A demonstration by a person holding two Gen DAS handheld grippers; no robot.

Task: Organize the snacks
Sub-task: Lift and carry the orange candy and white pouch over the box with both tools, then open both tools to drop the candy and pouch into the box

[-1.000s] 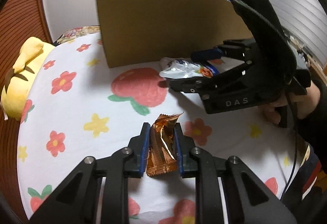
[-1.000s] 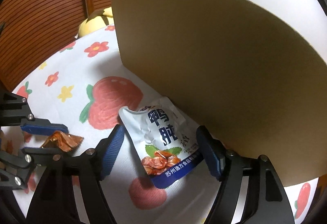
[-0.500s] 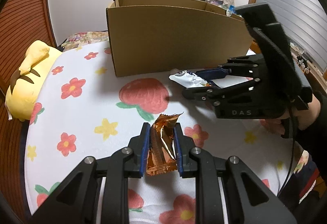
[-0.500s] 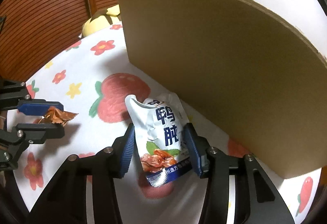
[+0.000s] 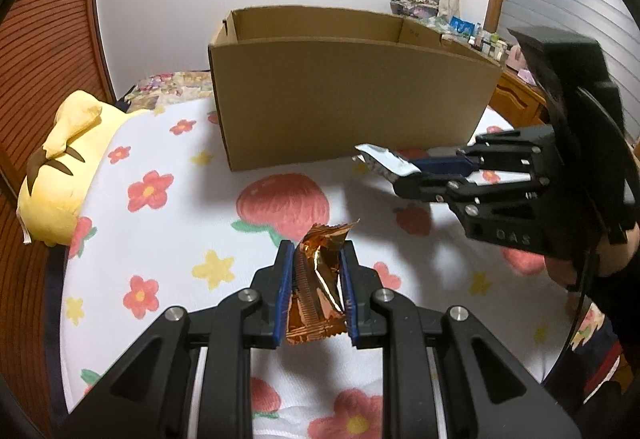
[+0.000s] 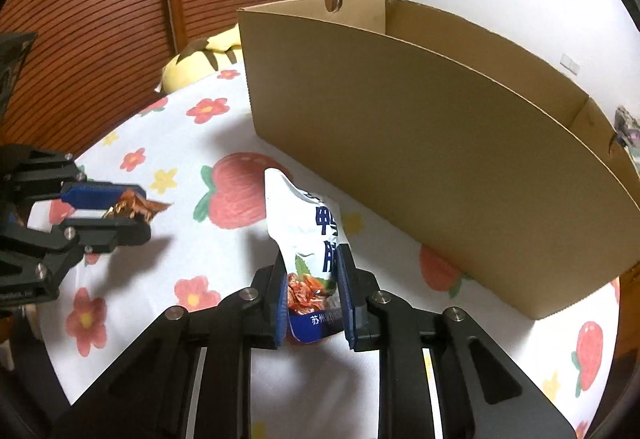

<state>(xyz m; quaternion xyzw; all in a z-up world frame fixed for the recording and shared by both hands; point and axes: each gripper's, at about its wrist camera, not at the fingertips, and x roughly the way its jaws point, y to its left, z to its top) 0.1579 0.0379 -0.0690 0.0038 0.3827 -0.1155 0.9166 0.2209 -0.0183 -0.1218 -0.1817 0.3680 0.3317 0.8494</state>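
Now both grippers hold a snack above the flowered sheet [image 5: 168,235].
Left gripper [image 5: 314,293] clamps an orange foil packet [image 5: 318,287]; right gripper [image 6: 312,295], jaws just closing, pinches a white pouch [image 6: 308,235], near the cardboard box [image 6: 420,167].

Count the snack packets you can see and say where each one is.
2. The orange foil packet is clamped in the left gripper; the white and blue pouch is clamped in the right gripper. The cardboard box may hide more inside.
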